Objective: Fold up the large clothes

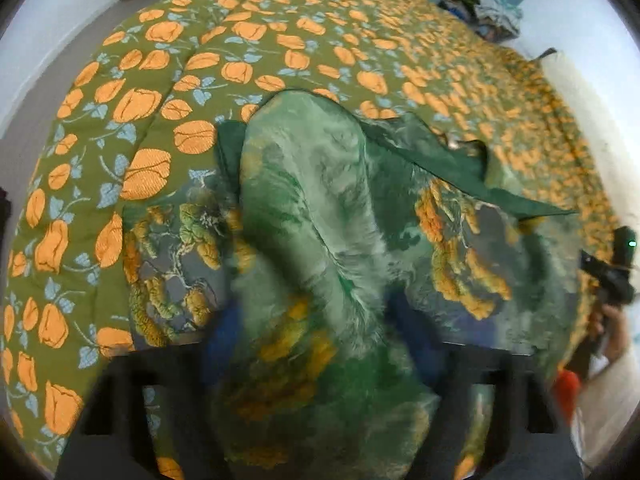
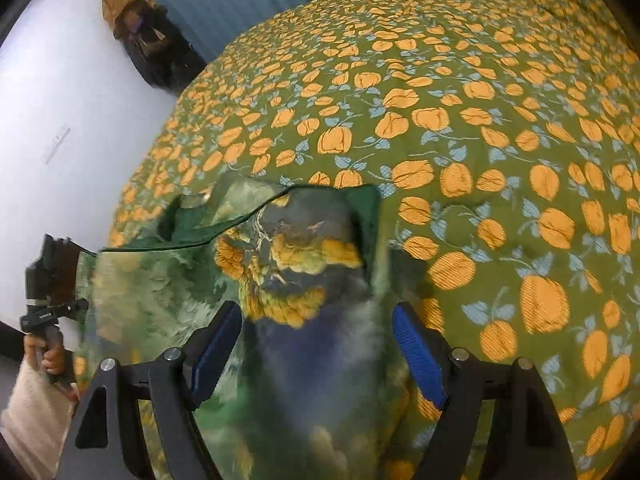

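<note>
While a green garment (image 1: 320,216) printed with yellow-orange blossoms is lying bunched on a bed, two hand-held grippers are working over its near edge. At far left in the right wrist view, the left gripper (image 2: 52,280) is showing as a black tool, a hand (image 2: 50,354) in a pale sleeve (image 2: 32,416) wrapping around its handle beside the cloth's edge. In its own view, the left gripper (image 1: 320,336) is pointing steeply down with a thick ridge of fabric piled between its blue pads; blur and cloth are hiding the contact, so whether the fingers are pinching cannot be told. Further right, the right gripper (image 2: 316,340) is hovering over the cloth with its blue-padded fingers (image 2: 418,354) spread apart, the fabric lying loose between them and neither pad pressing on it. Beneath everything, an olive bedspread (image 2: 480,140) patterned with orange flowers and pale blue leaves is covering the bed. At the right edge of the left wrist view, the other hand (image 1: 612,332) is gripping a black handle. Beyond the bed, a heap of clothes (image 1: 488,12) is sitting against the pale wall.
</note>
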Motion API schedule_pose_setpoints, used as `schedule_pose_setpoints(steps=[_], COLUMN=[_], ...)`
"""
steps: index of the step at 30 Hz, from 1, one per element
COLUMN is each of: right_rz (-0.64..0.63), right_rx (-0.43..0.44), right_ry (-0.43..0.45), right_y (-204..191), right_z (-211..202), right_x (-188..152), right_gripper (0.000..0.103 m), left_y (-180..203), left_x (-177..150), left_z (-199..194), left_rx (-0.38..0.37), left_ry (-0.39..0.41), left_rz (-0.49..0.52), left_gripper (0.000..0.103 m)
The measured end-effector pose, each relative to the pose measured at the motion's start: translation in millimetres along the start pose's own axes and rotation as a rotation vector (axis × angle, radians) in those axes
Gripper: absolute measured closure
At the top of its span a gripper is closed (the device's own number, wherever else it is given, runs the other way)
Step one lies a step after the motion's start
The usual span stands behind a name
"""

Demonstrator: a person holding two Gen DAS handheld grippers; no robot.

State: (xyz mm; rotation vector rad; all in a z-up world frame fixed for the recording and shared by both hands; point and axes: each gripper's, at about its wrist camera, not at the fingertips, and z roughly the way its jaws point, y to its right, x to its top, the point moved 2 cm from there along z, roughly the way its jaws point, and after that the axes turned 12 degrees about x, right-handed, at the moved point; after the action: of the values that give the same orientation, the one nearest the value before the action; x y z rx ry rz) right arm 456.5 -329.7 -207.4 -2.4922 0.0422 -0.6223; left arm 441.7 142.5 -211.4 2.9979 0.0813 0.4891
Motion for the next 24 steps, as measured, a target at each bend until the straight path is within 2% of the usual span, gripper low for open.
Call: schedule_pose_setpoints(steps=[1, 2, 3, 6, 9, 10, 13, 15, 16, 19, 21, 24], right_rz=[-0.024, -0.051, -0.089, -0.196, -0.250, -0.261, -0.271, -0.253, -0.247, -0.193, -0.161, -0.122], right_rx=[-0.040, -0.087, -0.129, -0.179, -0.178, -0.187, -0.229, -0.265, -0.282, -0.328, -0.340, -0.303], right_ry=[0.002, 0.006, 0.017, 0.083, 0.193, 0.222, 0.276, 0.268, 0.253, 0.154, 0.110, 0.128], right_y=[-3, -9, -19, -48, -72, -77, -84, -72, -65, -33, -13, 6], right_z=[-1, -3, -9, -35, -58, -60, -48, -24, -11, 31, 56, 60], right_x=[-2, -2, -3, -2, 17, 26, 49, 59, 59, 48, 36, 26], right_gripper=[0.066, 0.087, 0.087, 0.090, 0.091, 0.091, 0.091, 0.091, 0.091, 0.091, 0.091, 0.089], left_y=[-2, -4, -8, -17, -18, -14, 2, 0, -5, -14, -15, -20], left_x=[-1, -2, -3, -2, 10, 15, 32, 38, 39, 32, 23, 16], left_z=[-3, -10, -20, -60, -95, -103, -88, -60, -36, 12, 27, 40], left_rx=[0.018, 0.020, 0.021, 0.014, 0.020, 0.063, 0.208, 0.256, 0.262, 0.263, 0.268, 0.247], left_ry=[0.006, 0.017, 0.043, 0.140, 0.278, 0.339, 0.441, 0.420, 0.376, 0.289, 0.285, 0.289], left_rz=[-0.009, -0.019, -0.029, -0.044, -0.052, -0.043, -0.007, -0.013, -0.037, -0.088, -0.102, -0.120], left_gripper=[0.089, 0.094, 0.094, 0.096, 0.096, 0.096, 0.096, 0.095, 0.095, 0.092, 0.088, 0.084])
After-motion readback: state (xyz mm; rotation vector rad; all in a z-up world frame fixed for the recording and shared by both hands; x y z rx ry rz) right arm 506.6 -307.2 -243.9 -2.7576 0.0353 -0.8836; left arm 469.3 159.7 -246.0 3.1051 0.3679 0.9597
